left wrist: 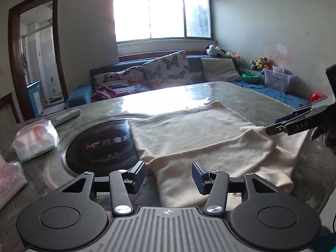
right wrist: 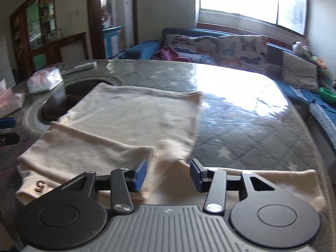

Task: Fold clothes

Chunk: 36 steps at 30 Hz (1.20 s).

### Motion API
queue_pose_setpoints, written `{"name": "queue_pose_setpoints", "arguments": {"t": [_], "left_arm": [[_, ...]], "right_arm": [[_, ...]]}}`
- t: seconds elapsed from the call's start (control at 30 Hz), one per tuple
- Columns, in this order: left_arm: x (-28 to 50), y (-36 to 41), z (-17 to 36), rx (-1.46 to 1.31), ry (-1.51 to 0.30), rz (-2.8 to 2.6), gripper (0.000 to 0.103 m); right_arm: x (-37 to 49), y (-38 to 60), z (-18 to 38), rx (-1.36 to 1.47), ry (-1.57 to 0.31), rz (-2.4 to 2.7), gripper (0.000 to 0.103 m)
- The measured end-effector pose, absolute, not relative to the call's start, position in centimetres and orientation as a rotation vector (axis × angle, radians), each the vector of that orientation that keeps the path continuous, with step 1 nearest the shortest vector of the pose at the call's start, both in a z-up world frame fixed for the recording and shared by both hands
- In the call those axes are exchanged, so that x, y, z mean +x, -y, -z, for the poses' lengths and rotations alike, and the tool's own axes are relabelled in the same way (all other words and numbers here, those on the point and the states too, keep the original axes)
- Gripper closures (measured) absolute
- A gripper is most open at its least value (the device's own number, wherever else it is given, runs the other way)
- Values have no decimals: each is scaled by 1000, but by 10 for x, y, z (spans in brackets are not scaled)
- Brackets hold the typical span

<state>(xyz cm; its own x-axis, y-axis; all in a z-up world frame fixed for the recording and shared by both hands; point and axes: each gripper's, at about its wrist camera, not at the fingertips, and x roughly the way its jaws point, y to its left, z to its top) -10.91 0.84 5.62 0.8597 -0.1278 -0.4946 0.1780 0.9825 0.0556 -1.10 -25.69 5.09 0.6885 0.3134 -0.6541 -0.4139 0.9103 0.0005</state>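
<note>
the cream garment [left wrist: 201, 138] lay partly folded on the round glass-topped table [left wrist: 241, 96], one layer doubled over another, its far edge straight across and its left edge lapping onto the dark round hob plate [left wrist: 98, 145] set into the table. the left gripper [left wrist: 169, 177] hovered low over the garment's near-left part, jaws apart, nothing between them. the right gripper [right wrist: 168, 176] sat over the near-right fold, jaws wide too, cloth under them but not pinched; in the left view its closer finger tip lay just at the garment's right corner. from the right wrist the near hem ran out to the right under the gripper body, and a small brown mark [right wrist: 40, 185] showed on the near-left fold. plenty of bare glass beyond the garment's far edge and off to its right, bright with window glare over a quilted star cloth [right wrist: 262, 138] underneath. the left side was more crowded: a tissue pack [left wrist: 34, 141] beside the hob plate, another packet [left wrist: 8, 180] at the table's near-left edge, a remote [left wrist: 66, 116] farther back. behind the table ran a blue sofa [left wrist: 84, 92] with butterfly cushions [left wrist: 166, 67], a pink cloth [left wrist: 105, 92] on the seat, soft toys [left wrist: 260, 62], a green bowl [left wrist: 250, 77] and a clear box [left wrist: 277, 79] along the right, a big window [left wrist: 161, 12] above, and an open doorway [left wrist: 35, 50] at left.
</note>
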Motion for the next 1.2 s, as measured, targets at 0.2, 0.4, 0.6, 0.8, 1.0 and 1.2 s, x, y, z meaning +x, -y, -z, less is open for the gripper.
{"name": "queue_pose_setpoints", "arguments": {"t": [0.2,0.4,0.6,0.8,1.0,1.2], "left_arm": [[-86,16,-50,100,-523,221,50],[-66,28,-38,95,-567,237,48],[-61,35,-33,104,-592,243,45],[-57,38,-31,104,-606,241,44],[-55,40,-29,103,-617,241,41],[-53,42,-29,105,-625,240,36]], "right_arm": [[-5,295,-46,-114,-689,-295,42],[9,324,-37,-101,-664,-203,20],[25,335,-17,-96,-702,-164,10],[26,337,-9,-62,-701,-174,0],[26,338,-9,-56,-696,-177,0],[25,338,-9,-55,-695,-177,0]]}}
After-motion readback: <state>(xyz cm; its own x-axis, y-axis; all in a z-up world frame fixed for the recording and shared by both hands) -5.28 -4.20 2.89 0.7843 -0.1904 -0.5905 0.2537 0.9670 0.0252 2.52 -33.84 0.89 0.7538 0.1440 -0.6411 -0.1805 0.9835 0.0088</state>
